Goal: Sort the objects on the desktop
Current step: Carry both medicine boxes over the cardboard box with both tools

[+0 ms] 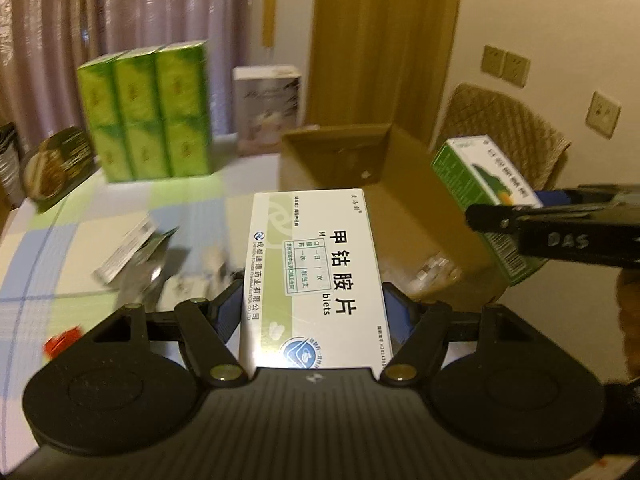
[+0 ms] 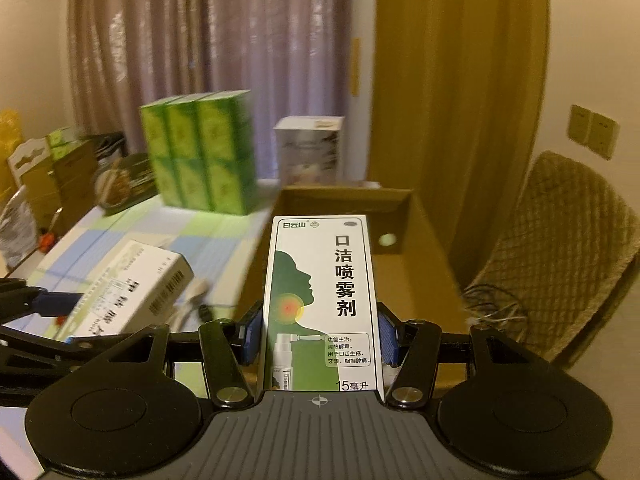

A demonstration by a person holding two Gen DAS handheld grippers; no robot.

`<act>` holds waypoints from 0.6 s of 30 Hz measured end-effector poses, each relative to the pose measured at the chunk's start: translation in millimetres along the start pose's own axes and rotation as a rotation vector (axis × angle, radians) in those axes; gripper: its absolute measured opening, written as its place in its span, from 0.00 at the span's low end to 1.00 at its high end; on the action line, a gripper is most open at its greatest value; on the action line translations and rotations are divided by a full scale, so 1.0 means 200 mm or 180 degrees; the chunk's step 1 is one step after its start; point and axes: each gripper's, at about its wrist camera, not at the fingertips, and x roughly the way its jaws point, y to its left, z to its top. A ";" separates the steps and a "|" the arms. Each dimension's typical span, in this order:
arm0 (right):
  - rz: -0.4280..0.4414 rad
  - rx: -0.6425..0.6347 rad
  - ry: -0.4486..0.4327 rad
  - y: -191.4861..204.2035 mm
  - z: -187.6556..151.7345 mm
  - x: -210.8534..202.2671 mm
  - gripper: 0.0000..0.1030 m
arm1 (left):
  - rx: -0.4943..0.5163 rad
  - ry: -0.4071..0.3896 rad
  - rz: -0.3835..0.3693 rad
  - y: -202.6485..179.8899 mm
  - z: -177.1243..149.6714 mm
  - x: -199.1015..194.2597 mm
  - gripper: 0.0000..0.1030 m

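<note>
My left gripper [image 1: 314,308] is shut on a white and green tablet box [image 1: 312,264], held above the table just short of the open cardboard box [image 1: 420,208]. My right gripper [image 2: 320,332] is shut on a green and white throat spray box [image 2: 320,292], held over the cardboard box [image 2: 420,280]. In the left wrist view the right gripper [image 1: 560,228] and its spray box [image 1: 480,176] show at the right. In the right wrist view the left gripper's tablet box [image 2: 136,288] shows at the left.
A checked tablecloth [image 1: 80,240] carries loose medicine packs [image 1: 128,252]. Tall green boxes [image 1: 152,112] and a white carton [image 1: 268,108] stand at the back. A quilted chair [image 2: 560,248] is to the right. A small red object [image 1: 60,342] lies near left.
</note>
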 end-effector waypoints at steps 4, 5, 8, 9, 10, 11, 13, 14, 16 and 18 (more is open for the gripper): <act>-0.0062 0.0085 0.0025 -0.15 0.03 0.08 0.51 | -0.0003 -0.0019 -0.0139 -0.09 0.11 0.11 0.66; -0.0072 0.0102 0.0038 -0.18 0.04 0.10 0.51 | -0.0001 -0.0015 -0.0165 -0.11 0.13 0.14 0.66; -0.0081 0.0176 0.0089 -0.26 0.05 0.16 0.51 | 0.0005 0.0009 -0.0212 -0.16 0.18 0.23 0.66; -0.0084 0.0194 0.0105 -0.29 0.05 0.18 0.51 | 0.0002 0.0020 -0.0226 -0.18 0.19 0.26 0.66; -0.0083 0.0211 0.0119 -0.31 0.04 0.20 0.51 | -0.0005 0.0033 -0.0239 -0.20 0.20 0.29 0.66; -0.0080 0.0227 0.0134 -0.32 0.04 0.22 0.51 | -0.0012 0.0049 -0.0251 -0.21 0.21 0.32 0.66; -0.0070 0.0260 0.0161 -0.35 0.04 0.25 0.51 | -0.0013 0.0078 -0.0259 -0.23 0.22 0.37 0.66; -0.0065 0.0279 0.0174 -0.36 0.04 0.27 0.51 | -0.0009 0.0092 -0.0261 -0.23 0.23 0.39 0.66; -0.0052 0.0316 0.0190 -0.38 0.03 0.29 0.51 | -0.0012 0.0114 -0.0258 -0.24 0.23 0.43 0.66; -0.0040 0.0336 0.0204 -0.39 0.03 0.31 0.51 | -0.0019 0.0121 -0.0261 -0.25 0.24 0.45 0.66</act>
